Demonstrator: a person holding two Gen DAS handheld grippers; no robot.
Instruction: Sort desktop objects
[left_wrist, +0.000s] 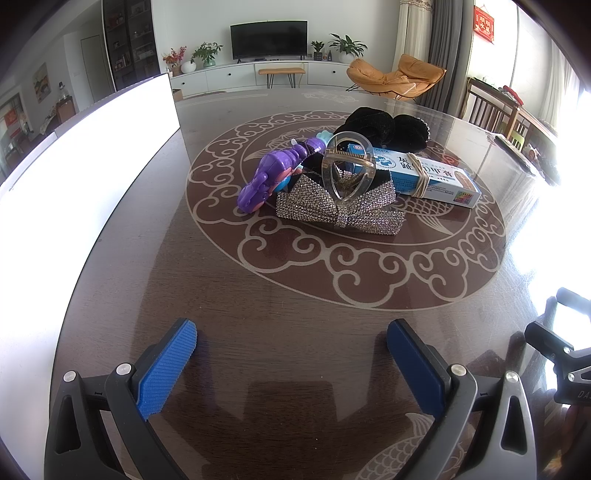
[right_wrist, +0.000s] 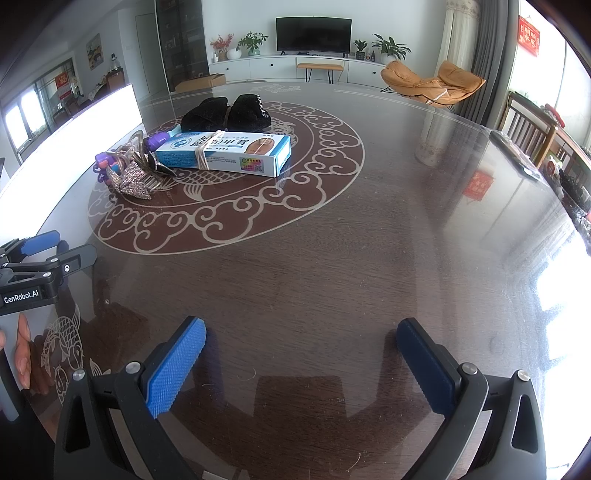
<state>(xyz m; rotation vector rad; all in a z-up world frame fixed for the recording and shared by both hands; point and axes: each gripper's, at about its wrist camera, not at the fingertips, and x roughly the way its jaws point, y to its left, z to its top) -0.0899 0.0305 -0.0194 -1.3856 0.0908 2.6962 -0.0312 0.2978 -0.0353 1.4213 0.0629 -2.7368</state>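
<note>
Both my grippers, left (left_wrist: 291, 354) and right (right_wrist: 301, 354), are wide open and empty; the pile (left_wrist: 340, 184) lies far ahead, nearer my left.

Home living room: wall television (left_wrist: 269, 39), orange lounge chair (left_wrist: 397, 75), potted plants (left_wrist: 207, 53), patterned dining table (left_wrist: 295, 280).

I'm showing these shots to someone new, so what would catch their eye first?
Probably the small heap of things in the middle of the patterned round table: a glittering rhinestone bow in front, with a clear hair claw standing on it. Behind lies a blue and white box bound with a rubber band, a purple toy at the left, and a black velvet bow at the back.
</note>
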